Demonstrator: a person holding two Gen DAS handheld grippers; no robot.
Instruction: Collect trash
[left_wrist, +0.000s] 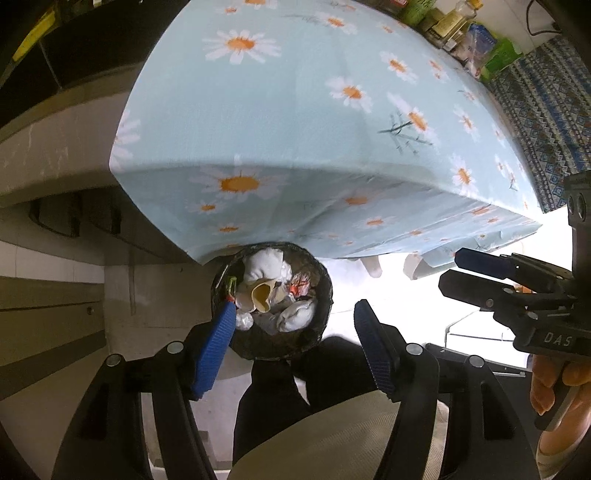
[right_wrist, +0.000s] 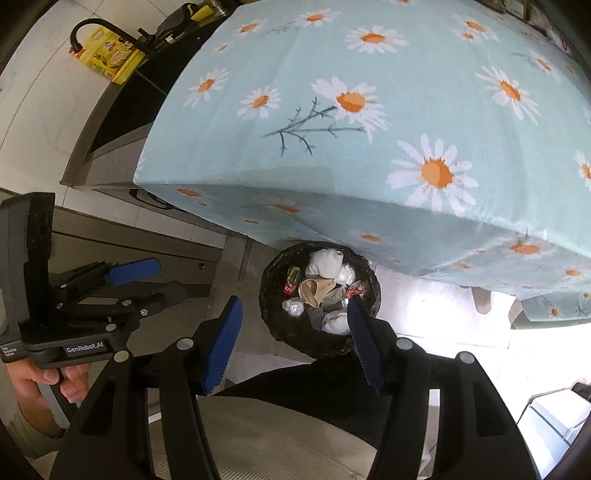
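Hovering over the trash bin (left_wrist: 271, 299) beside the daisy-clothed bench (left_wrist: 295, 122), left tool (left_wrist: 295, 317) and right tool (right_wrist: 295, 314) both gape apart, holding nothing.

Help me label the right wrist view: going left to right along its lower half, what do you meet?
Person's hand → left hand-held gripper → right hand-held gripper's left finger → black trash bin full of crumpled trash → its right finger.
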